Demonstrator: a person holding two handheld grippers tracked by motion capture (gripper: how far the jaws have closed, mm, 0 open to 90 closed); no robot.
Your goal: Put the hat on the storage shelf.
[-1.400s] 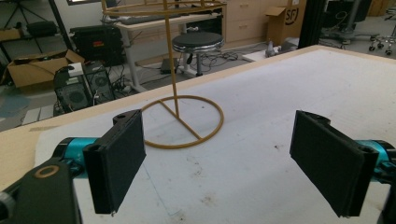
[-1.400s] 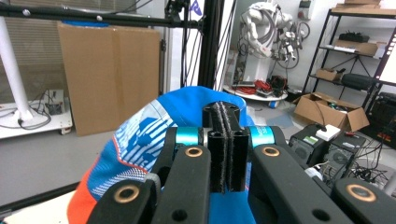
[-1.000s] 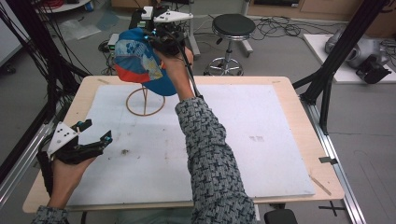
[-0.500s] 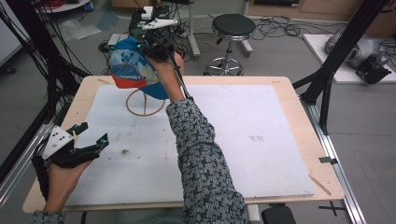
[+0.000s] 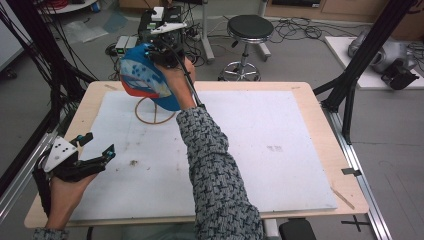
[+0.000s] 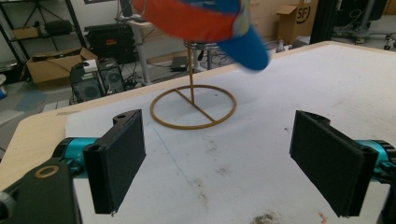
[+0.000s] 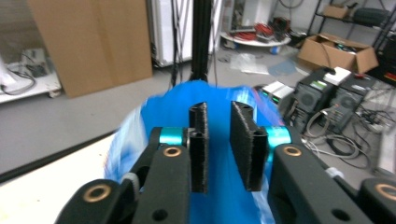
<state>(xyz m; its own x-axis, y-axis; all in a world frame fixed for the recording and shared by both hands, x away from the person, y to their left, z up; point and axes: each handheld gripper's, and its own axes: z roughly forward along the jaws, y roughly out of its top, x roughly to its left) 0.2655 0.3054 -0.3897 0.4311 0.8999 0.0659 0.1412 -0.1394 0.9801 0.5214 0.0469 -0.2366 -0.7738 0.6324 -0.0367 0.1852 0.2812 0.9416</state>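
Note:
A blue cap with a red and white panel sits over the thin wire stand at the far left of the white mat. My right gripper is at the cap's top. Its jaws have just been opening, and in the right gripper view they stand a little apart with the blurred blue cap beyond them, nothing pressed between the pads. My left gripper hovers open near the table's front left. Its own view looks between wide jaws at the stand's pole and the cap.
The white mat covers most of the wooden table. A few specks of dirt lie on it. Black frame posts stand at both sides. A stool and computer boxes are on the floor beyond.
The right hand has brought the cap slightly down over the stand, and its jaws have parted. The left hand has barely moved.

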